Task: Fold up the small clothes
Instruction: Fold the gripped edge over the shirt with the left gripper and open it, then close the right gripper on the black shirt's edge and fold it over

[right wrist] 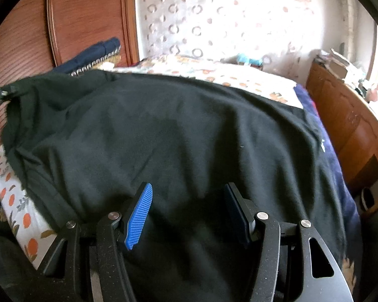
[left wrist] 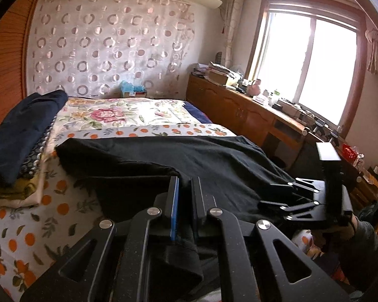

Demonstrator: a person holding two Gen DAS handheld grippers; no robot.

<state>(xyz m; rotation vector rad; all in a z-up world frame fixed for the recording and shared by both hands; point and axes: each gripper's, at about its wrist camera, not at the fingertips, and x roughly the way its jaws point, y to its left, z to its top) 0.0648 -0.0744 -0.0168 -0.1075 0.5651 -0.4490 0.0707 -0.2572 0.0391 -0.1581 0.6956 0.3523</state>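
We see the soft black cotton garment (right wrist: 179,136) spread over the bed's (left wrist: 37,216) near edge. Left gripper (left wrist: 185,196) is pinched onto a fold of it; right gripper (right wrist: 189,214) gapes wide, empty, above it. Limp, light: we judge hem corners the best hold.

Left wrist cam sits low at the bed's (left wrist: 50,216) near edge, looking along it toward the curtain (left wrist: 108,42) and window (left wrist: 307,65). Right wrist cam is close over the black garment (right wrist: 179,136), facing the same curtain (overexposed). Shared: garment, bed, clothes pile (left wrist: 22,136), cabinet (left wrist: 239,108).
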